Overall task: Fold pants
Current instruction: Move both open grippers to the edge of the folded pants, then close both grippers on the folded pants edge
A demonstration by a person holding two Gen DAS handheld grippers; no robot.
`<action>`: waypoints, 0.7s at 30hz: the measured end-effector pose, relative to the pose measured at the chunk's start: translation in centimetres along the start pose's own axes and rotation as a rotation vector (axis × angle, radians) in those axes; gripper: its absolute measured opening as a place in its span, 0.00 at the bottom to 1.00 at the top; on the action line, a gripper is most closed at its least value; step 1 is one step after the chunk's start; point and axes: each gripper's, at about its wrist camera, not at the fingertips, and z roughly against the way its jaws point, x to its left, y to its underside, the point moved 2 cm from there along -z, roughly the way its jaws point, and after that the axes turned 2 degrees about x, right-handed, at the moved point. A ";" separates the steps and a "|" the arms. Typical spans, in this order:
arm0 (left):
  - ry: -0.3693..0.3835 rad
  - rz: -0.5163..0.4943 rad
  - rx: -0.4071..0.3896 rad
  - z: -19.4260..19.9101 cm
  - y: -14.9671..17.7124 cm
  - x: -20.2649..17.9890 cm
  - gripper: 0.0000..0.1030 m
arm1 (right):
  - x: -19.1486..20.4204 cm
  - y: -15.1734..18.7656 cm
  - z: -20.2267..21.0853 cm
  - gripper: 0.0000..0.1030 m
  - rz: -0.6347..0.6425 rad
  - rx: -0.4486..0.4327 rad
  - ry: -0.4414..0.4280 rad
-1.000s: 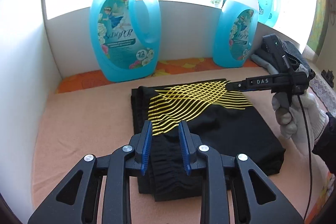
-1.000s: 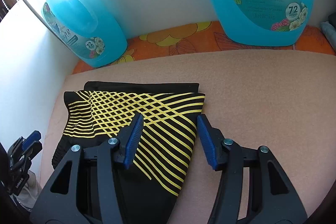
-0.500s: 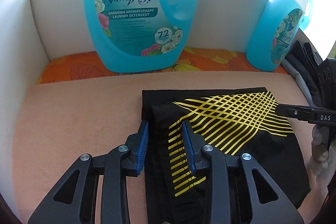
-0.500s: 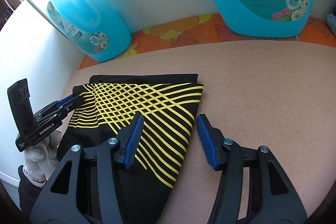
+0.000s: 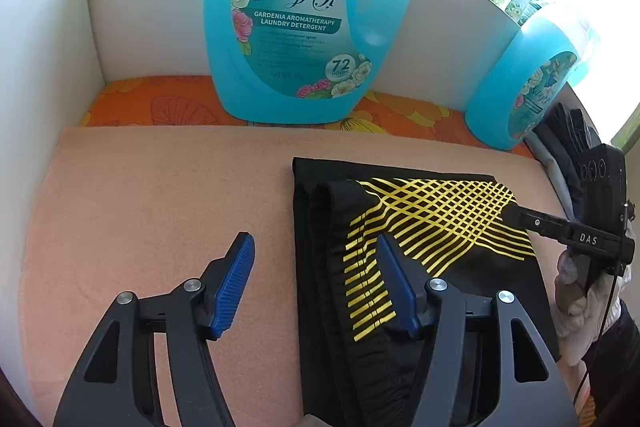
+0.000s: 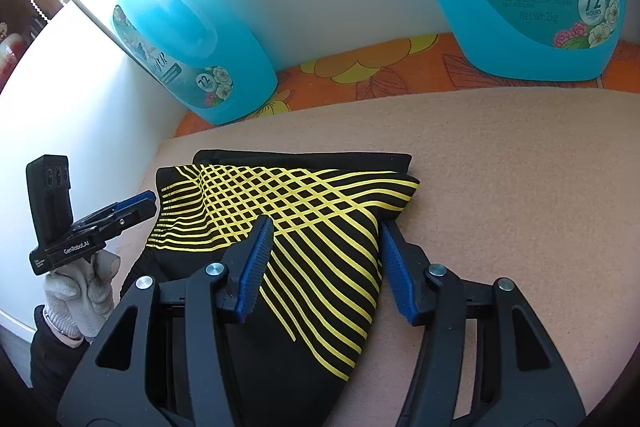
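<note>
The black pants (image 5: 440,211) with a yellow line pattern lie folded on the pink mat (image 5: 160,195). My left gripper (image 5: 314,241) hangs low over their left edge with its jaws opening. One blue pad is over the mat and the other over the cloth, neither pressing on it. In the right wrist view it shows from the side as the left gripper (image 6: 136,207), held by a gloved hand (image 6: 84,287). My right gripper (image 6: 326,225) stands open astride the right corner of the pants (image 6: 300,195). Its left finger is over the pattern, its right finger beside the cloth's edge.
Two blue detergent bottles (image 5: 296,11) (image 5: 528,95) stand at the back on an orange flowered cloth (image 5: 168,103), against white walls. A pile of dark clothes (image 5: 560,143) lies at the right. Bare mat lies left and right of the pants.
My left gripper has come forward and down to the pants' left edge and its jaws have spread wide. It now shows at the left of the right wrist view. The right gripper has stayed.
</note>
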 end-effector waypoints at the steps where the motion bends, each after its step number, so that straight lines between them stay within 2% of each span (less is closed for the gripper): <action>1: 0.009 0.016 0.001 -0.5 -0.4 0.2 0.61 | 0.1 0.0 0.0 0.56 0.007 -0.001 0.003; 5: -0.010 0.014 0.021 -3.0 -1.3 0.3 0.61 | 0.5 0.2 -0.1 0.52 0.036 0.000 0.014; 8: -0.020 -0.030 0.007 -4.0 -1.2 -0.4 0.62 | 0.8 0.4 -0.2 0.40 0.062 0.003 0.021; 10: -0.022 -0.066 -0.005 -4.3 -1.0 -1.0 0.62 | 1.2 0.5 -0.7 0.23 0.081 0.026 0.010; 12: -0.048 -0.109 -0.011 -4.5 -0.8 -1.6 0.62 | 1.8 0.6 -0.9 0.22 0.112 0.025 0.028; 13: -0.047 -0.112 -0.013 -4.5 -0.8 -1.7 0.57 | 2.0 0.7 -0.9 0.21 0.122 0.026 0.029; 14: -0.037 -0.112 -0.012 -4.5 -0.8 -1.9 0.38 | 2.1 0.7 -1.0 0.19 0.130 0.031 0.028; 15: -0.024 -0.104 -0.007 -4.6 -0.9 -1.9 0.33 | 2.2 0.7 -1.1 0.18 0.137 0.030 0.034; 17: -0.021 -0.105 -0.014 -4.6 -1.0 -2.1 0.25 | 2.3 0.8 -1.1 0.16 0.147 0.027 0.044; 21: -0.018 -0.094 -0.021 -4.6 -1.1 -2.2 0.21 | 2.6 1.0 -0.9 0.11 0.170 0.013 0.075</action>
